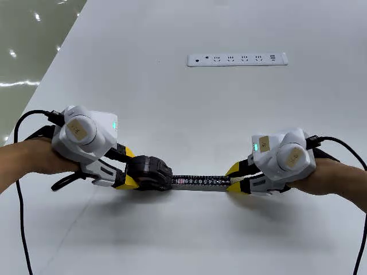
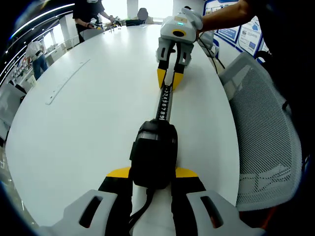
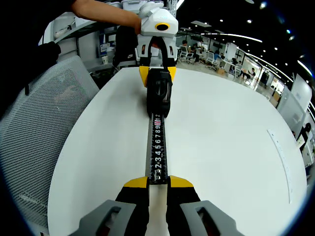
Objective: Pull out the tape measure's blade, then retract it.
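White table (image 1: 172, 109), one power strip (image 1: 237, 59), one tape measure (image 1: 150, 173) — left tongs (image 1: 128, 167) pinch it, right tongs (image 1: 232, 178) pinch blade (image 1: 200, 181).

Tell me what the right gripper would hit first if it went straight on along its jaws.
The right gripper, shut on the blade, points along it. Going straight on, it would first meet the tape measure's black case, which the left gripper holds. The table between them looks free.

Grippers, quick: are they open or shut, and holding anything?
Left gripper: shut on the tape measure.
Right gripper: shut on the blade.
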The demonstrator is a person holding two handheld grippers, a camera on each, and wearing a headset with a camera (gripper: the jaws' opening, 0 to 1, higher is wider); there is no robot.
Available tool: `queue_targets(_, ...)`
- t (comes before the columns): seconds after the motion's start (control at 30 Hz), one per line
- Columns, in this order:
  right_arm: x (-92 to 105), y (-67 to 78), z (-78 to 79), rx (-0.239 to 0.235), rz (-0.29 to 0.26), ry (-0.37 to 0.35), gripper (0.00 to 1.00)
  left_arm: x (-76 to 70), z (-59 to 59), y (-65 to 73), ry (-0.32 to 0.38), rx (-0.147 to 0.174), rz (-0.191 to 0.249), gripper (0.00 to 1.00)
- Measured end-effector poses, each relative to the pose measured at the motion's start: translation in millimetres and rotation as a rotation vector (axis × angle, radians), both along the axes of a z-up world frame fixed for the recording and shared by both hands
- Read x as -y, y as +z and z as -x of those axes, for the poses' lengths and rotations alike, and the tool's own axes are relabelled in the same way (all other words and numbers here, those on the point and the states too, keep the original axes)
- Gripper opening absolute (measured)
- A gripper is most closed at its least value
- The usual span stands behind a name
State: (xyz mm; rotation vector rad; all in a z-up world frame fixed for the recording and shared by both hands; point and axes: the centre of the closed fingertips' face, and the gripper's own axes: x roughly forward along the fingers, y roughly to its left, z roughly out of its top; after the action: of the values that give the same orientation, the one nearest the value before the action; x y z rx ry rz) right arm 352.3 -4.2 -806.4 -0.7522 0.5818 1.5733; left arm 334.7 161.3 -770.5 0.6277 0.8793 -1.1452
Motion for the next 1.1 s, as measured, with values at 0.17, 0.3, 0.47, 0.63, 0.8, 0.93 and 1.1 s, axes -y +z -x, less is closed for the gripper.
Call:
queue_targets(0.17,5.3,-0.1,0.0,-0.001,0.006,-0.003,0.08,0.6,0.4,0.3,0.003,-0.002,0.001,0.24)
queue_targets(0.3,10.5,-0.1,-0.9,-0.001,0.010,-0.008,0.08,0.7,0.3,0.4,0.004,-0.003,0.002,0.24)
queue_targets(0.47,15.7,-0.1,-2.9,0.000,0.016,-0.013,0.08,0.5,0.2,0.7,0.006,-0.004,0.003,0.24)
queue_targets(0.63,21.8,0.0,-4.5,0.001,0.024,-0.018,0.08,0.4,0.0,0.7,0.007,-0.007,0.003,0.24)
queue_targets(0.8,27.8,0.4,-5.9,0.001,0.029,-0.026,0.08,0.6,-0.3,0.7,0.008,-0.008,0.002,0.24)
queue_targets(0.93,33.0,0.5,-6.6,-0.001,0.034,-0.032,0.08,0.9,-0.2,0.7,0.008,-0.009,0.002,0.24)
queue_targets(1.1,39.1,0.5,-7.1,0.000,0.041,-0.034,0.08,1.0,-0.3,0.3,0.005,-0.011,-0.002,0.24)
